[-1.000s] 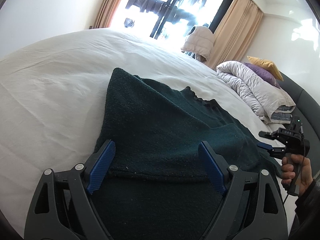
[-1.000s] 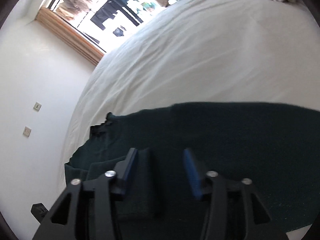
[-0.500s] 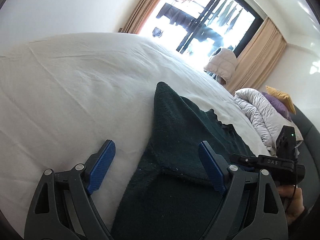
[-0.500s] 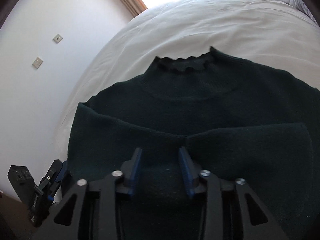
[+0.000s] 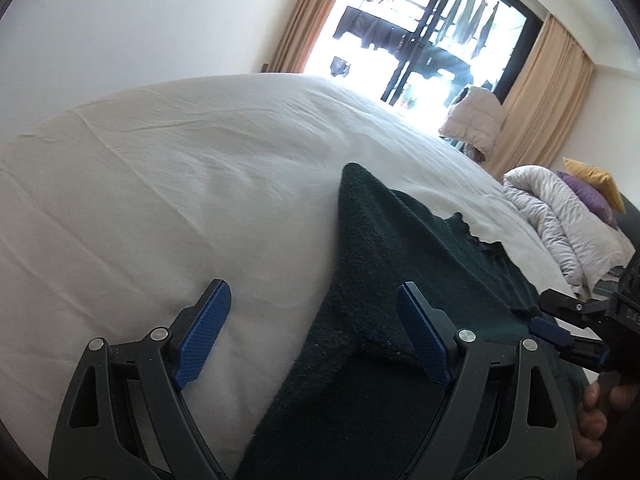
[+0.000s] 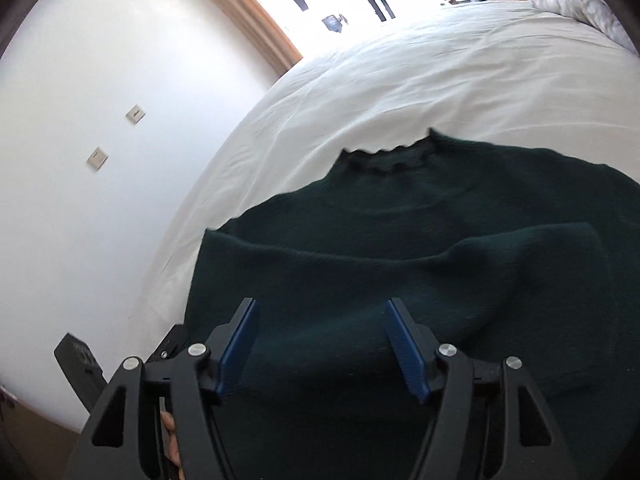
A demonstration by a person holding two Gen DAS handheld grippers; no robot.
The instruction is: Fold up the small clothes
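- One dark green sweater [image 6: 420, 264] lies flat on the white bed [image 6: 440, 80], near the bed's edge on the side of the two claws; its scalloped collar [image 6: 384, 160] points toward the far side of the bed.
- Both sleeves are folded in across the body, and their ends meet near the middle of the sweater in the right wrist view.
- From the left wrist view the sweater [image 5: 400, 280] runs from the lower middle of the frame up toward the collar, with bare sheet to its left.
- Left claw [image 5: 316, 336]: its blue pads stand wide apart and grip nothing. One pad is over bare sheet, the other over the sweater, so the sweater's side edge passes between them.
- Right claw [image 6: 320, 344]: its jaws are opening, with the blue pads apart above the sweater's lower part. Dark knit shows between them, but the pads do not press on it.
- The right claw [image 5: 560, 332] also shows at the right edge of the left wrist view, over the sweater, with a hand [image 5: 596, 412] on its grip.
- Farther out, a bunched white duvet [image 5: 560, 216] sits toward one end of the bed with a purple pillow [image 5: 588, 196] and a yellow pillow [image 5: 596, 178] against it.
- Beyond the bed's far edge are beige curtains [image 5: 544, 100] and a bright glass door [image 5: 420, 28] with clothes hanging outside.
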